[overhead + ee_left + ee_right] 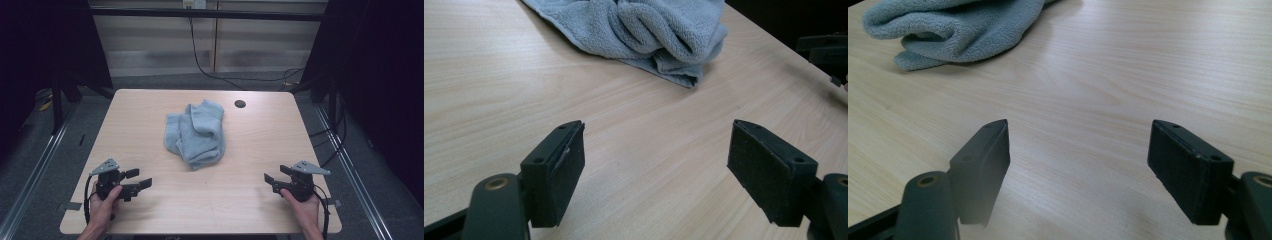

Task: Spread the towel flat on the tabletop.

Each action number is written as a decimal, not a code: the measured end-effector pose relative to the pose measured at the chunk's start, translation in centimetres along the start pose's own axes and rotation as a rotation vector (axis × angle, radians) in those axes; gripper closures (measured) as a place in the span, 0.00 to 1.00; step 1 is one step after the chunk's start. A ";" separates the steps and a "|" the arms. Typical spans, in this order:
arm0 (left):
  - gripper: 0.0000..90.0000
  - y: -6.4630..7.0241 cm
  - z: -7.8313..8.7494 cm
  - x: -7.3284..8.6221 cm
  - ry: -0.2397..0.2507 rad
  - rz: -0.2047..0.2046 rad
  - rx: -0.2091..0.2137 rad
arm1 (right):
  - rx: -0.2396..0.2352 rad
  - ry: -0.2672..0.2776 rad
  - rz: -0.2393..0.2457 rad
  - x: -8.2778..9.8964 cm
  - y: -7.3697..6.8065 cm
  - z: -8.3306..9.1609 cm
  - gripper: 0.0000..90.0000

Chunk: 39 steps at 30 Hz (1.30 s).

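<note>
At the middle of the wooden surface point(150, 115) lies a crumpled grey towel point(196, 133): likely soft, light and floppy, best pinched at an edge. Left gripper point(135, 181) and right gripper point(276, 179) rest near, fingers spread, empty.

Light wooden table point(150, 210), crumpled grey towel point(196, 133) mid-top.

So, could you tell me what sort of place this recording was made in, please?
Probably a lab recording station: a bare wooden table holding a crumpled towel, dark curtains at both sides, and cables trailing behind.
</note>
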<state>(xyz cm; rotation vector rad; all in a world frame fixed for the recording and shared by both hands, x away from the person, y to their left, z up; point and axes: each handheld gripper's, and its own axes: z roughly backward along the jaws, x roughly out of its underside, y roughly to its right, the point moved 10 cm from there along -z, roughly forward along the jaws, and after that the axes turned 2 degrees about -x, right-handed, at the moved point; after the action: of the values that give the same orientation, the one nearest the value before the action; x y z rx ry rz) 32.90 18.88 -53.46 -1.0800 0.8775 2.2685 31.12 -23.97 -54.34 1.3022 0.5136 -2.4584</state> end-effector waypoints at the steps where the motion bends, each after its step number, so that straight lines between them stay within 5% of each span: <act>1: 0.25 -0.1 0.0 0.0 0.000 0.001 -0.006 | -0.008 -0.002 0.003 0.1 -0.1 0.0 0.27; 10: 0.27 -0.1 -0.1 -0.2 -0.008 -0.007 0.010 | -0.083 -0.038 -0.018 0.1 -1.6 -0.4 0.30; 13: 0.28 -0.1 -0.4 -0.4 0.006 0.002 0.001 | -0.139 -0.063 -0.011 0.0 -3.0 -0.6 0.33; 20: 0.30 0.4 -2.1 -1.6 -0.018 -0.061 0.018 | -0.194 -0.077 0.016 -1.1 -4.2 -1.1 0.36; 23: 0.30 0.8 -2.8 -2.7 -0.006 -0.075 0.041 | -0.215 -0.094 0.036 -1.7 -5.1 -2.0 0.36; 26: 0.34 0.8 -4.3 -3.7 -0.006 -0.102 0.014 | -0.235 -0.102 0.054 -2.4 -5.7 -2.9 0.36; 31: 0.39 1.2 -6.6 -5.5 -0.032 -0.123 0.034 | -0.247 -0.091 0.099 -5.3 -6.1 -5.2 0.35; 39: 0.41 0.6 -6.7 -4.8 -0.048 -0.130 0.020 | -0.293 -0.105 0.103 -8.4 -6.7 -9.2 0.30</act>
<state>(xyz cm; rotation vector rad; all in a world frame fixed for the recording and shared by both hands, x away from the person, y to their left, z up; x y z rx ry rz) 38.61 12.96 -52.58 -1.0383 0.7857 2.1650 39.38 -13.02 -51.03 1.0500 0.7279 -2.2502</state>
